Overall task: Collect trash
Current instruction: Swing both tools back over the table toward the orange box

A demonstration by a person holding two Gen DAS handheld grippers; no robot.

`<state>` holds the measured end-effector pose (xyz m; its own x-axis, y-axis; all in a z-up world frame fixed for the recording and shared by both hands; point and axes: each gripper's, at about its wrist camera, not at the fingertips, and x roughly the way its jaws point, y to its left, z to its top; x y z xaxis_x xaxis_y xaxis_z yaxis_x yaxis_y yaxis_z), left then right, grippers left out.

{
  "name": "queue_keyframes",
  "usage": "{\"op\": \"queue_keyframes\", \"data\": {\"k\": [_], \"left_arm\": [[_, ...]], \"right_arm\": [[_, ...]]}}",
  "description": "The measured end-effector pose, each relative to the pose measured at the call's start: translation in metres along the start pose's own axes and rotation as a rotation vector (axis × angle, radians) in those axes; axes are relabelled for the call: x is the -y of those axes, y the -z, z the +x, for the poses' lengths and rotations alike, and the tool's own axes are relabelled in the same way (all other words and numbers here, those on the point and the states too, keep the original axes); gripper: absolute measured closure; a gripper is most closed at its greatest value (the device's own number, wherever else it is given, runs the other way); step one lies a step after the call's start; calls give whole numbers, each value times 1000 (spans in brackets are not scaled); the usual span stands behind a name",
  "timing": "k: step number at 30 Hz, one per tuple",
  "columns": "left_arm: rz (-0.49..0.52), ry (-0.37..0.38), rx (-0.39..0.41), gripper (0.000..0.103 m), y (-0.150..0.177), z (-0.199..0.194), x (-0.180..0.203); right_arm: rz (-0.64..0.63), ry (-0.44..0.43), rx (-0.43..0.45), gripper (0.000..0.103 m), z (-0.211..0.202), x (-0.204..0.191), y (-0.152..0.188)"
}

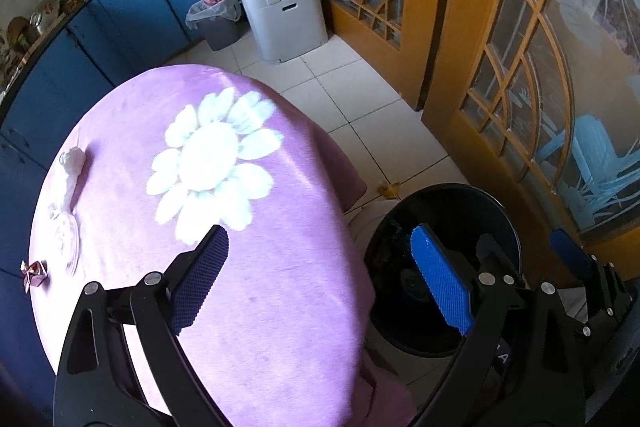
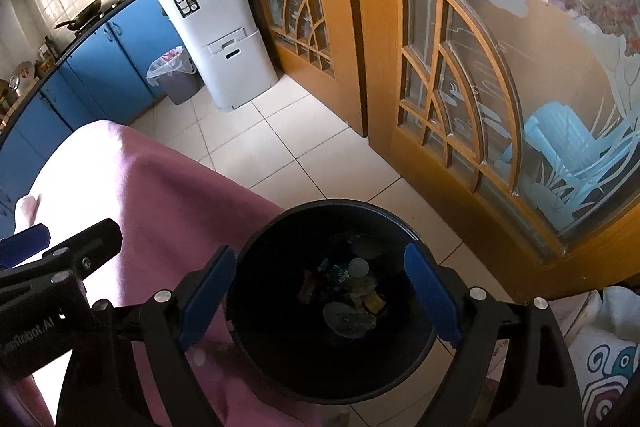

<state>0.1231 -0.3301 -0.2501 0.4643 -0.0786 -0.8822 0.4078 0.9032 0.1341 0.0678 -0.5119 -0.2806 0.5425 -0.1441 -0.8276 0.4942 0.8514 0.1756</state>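
Purple cloth (image 1: 248, 267) with white flower covers table under left gripper (image 1: 320, 275), jaws wide, empty. Crumpled tissue (image 1: 72, 163), wrapper (image 1: 34, 273) lie far left of it. Right gripper (image 2: 320, 299) hangs over black bin (image 2: 280, 379), jaws wide, empty. Scraps (image 2: 348, 303) lie on bin bottom.

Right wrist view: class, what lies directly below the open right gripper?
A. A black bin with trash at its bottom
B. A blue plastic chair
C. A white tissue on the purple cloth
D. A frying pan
A: the right gripper stands open and empty over the black bin, with scraps of trash lying at its bottom.
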Motion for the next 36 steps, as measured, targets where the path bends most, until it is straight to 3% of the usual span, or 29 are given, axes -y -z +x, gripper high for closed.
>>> {"op": "queue_keyframes", "data": {"k": [8,15,36], "left_arm": [[-45,21,17,11,7,-12,-34],[-128,1,33,11,17,-22,-81],[-457,-112,1,11,92,-34,-289]], "right_arm": [[-43,-4,62,19,-22,-31,1],[-156,-2,119,19,-40,-79,7],[-470,-121,91,19,-51,-256,59]]}}
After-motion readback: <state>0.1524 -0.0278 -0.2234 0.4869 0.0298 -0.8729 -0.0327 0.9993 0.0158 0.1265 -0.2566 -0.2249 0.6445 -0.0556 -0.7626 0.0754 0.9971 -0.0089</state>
